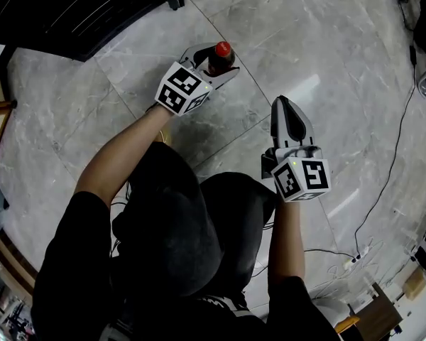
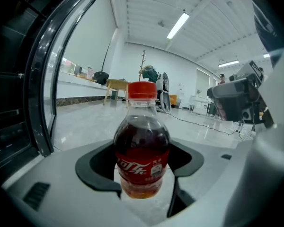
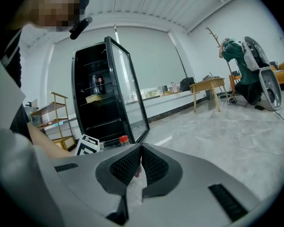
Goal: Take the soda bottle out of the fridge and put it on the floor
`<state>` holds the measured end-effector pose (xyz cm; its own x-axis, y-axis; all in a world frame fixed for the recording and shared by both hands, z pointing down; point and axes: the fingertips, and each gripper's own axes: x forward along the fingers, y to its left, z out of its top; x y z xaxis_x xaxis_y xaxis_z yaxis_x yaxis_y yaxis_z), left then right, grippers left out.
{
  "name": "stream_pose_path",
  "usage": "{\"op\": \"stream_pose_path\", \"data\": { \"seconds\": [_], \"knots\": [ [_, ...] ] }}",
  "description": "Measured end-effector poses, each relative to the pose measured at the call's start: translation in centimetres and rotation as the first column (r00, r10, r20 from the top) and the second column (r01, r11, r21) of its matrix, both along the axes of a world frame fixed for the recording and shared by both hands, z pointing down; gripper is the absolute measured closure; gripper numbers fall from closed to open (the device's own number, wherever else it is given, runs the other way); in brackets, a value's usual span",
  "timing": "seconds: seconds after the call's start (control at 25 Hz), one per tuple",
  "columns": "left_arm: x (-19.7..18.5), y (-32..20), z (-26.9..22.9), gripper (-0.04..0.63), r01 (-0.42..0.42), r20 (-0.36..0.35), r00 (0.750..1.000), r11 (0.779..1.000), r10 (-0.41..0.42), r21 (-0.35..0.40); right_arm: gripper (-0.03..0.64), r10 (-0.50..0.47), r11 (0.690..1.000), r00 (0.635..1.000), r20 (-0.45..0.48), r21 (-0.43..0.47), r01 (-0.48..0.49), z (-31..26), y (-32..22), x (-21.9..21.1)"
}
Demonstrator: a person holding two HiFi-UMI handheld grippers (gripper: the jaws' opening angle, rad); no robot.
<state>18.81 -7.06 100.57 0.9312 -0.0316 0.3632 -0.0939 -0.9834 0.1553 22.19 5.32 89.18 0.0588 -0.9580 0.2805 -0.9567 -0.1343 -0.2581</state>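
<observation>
Soda bottle (image 2: 142, 145) step: tiled floor (image 1: 319, 41) below us, fridge (image 3: 102, 103) open nearby. Bottle is upright, clamped in our left gripper (image 1: 214, 66) over the floor. Right gripper (image 3: 141, 162) is closed, empty. We lower straight, land the base flat, then release.

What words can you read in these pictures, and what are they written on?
"可口可乐": white script on the red label of the soda bottle, partly curving out of sight.
Small print patch beside it: too small to read.
Left marker cube and right marker cube: only black-and-white squares, no letters.
Bottles in the fridge: labels too small to read.
</observation>
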Motion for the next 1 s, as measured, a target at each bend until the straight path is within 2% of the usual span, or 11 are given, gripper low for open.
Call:
{"op": "stream_pose_path", "data": {
  "seconds": [0.32, 0.56, 1.0],
  "knots": [
    [0.7, 0.6, 5.8, 0.288, -0.024, 0.028, 0.999, 1.000, 0.024, 0.001, 0.595, 0.092, 0.996, 0.996, 0.019, 0.011, -0.092, 1.5, 0.4, 0.6],
    [1.2, 1.4, 9.0, 0.288, -0.056, 0.052, 0.997, 0.998, 0.055, 0.019, 0.595, 0.095, 0.995, 0.995, 0.036, 0.002, -0.095, 2.3, 0.8, 0.8],
    [1.6, 2.1, 9.7, 0.287, -0.060, 0.033, 0.998, 0.995, 0.057, 0.074, 0.594, 0.097, 0.995, 0.994, 0.053, -0.004, -0.097, 3.0, 1.6, 1.1]
  ]
}}
